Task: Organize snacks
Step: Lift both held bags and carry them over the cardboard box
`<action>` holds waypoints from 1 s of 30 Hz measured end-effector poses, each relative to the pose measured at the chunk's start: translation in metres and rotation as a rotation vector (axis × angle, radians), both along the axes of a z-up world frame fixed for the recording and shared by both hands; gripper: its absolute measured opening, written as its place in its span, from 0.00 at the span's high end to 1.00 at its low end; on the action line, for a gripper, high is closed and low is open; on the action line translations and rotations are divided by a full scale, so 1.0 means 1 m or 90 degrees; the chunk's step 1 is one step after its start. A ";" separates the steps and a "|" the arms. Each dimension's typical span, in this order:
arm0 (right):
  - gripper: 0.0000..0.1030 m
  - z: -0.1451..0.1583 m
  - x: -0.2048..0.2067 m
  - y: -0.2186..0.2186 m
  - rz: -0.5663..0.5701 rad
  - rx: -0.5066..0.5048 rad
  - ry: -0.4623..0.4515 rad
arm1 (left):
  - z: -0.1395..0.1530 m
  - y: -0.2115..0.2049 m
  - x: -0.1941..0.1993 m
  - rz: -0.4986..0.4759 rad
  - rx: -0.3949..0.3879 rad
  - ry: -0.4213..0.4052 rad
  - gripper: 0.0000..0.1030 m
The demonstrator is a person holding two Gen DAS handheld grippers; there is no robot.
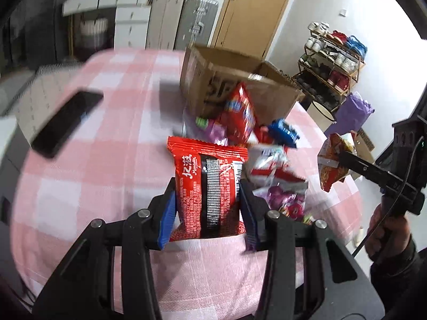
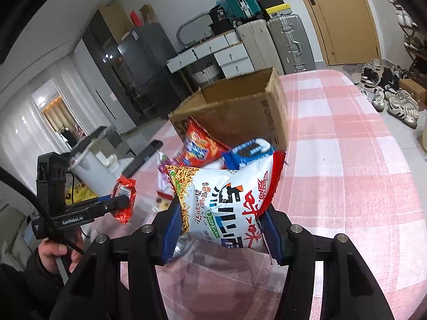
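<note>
My left gripper [image 1: 208,208] is shut on a red snack packet [image 1: 208,186] with a black barcode strip, held above the table; it also shows in the right wrist view [image 2: 124,198]. My right gripper [image 2: 221,226] is shut on a white and red noodle snack bag [image 2: 226,202], seen from the left wrist view [image 1: 335,160] at the right. A pile of snack packets [image 1: 240,117] lies in front of an open cardboard box [image 1: 234,80], which also shows in the right wrist view [image 2: 240,109].
The table has a pink checked cloth [image 1: 106,133]. A black phone [image 1: 66,122] lies at its left. A purple bag [image 1: 349,114] and a shoe rack [image 1: 331,61] stand beyond the right edge. Suitcases [image 2: 283,42] and shoes [image 2: 395,98] are on the floor.
</note>
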State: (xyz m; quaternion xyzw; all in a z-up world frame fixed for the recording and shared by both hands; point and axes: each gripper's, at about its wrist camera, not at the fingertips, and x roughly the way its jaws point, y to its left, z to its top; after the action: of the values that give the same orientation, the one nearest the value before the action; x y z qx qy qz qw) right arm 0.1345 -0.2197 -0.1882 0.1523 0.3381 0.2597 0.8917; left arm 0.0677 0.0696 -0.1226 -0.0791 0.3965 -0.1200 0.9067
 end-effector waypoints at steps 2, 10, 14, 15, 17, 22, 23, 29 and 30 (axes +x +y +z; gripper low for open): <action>0.46 0.012 -0.001 0.000 -0.005 -0.008 -0.018 | 0.015 -0.005 0.003 0.004 0.021 -0.013 0.61; 0.46 0.067 0.001 -0.007 -0.018 -0.004 -0.085 | 0.079 -0.030 0.020 0.007 0.038 -0.081 0.61; 0.47 0.094 0.005 -0.013 -0.042 -0.007 -0.112 | 0.104 -0.045 0.031 0.003 0.051 -0.098 0.61; 0.47 0.101 0.007 -0.015 -0.044 -0.004 -0.118 | 0.110 -0.048 0.034 0.002 0.050 -0.103 0.61; 0.47 0.114 0.013 -0.018 -0.048 0.000 -0.129 | 0.121 -0.051 0.042 0.000 0.045 -0.103 0.61; 0.47 0.146 0.029 -0.016 -0.036 0.003 -0.162 | 0.149 -0.055 0.068 0.005 0.041 -0.113 0.61; 0.47 0.152 0.035 -0.015 -0.034 0.003 -0.167 | 0.155 -0.056 0.075 0.005 0.042 -0.114 0.61; 0.47 0.179 0.080 -0.006 -0.021 -0.002 -0.177 | 0.172 -0.059 0.126 0.004 0.046 -0.105 0.61; 0.47 0.182 0.090 -0.005 -0.018 0.001 -0.175 | 0.172 -0.060 0.138 0.002 0.047 -0.102 0.61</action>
State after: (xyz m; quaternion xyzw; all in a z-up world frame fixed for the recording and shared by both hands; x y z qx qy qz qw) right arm 0.2248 -0.2242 -0.0067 0.1207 0.2103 0.2660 0.9330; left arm 0.2054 0.0095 0.0493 -0.0365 0.3269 -0.1101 0.9379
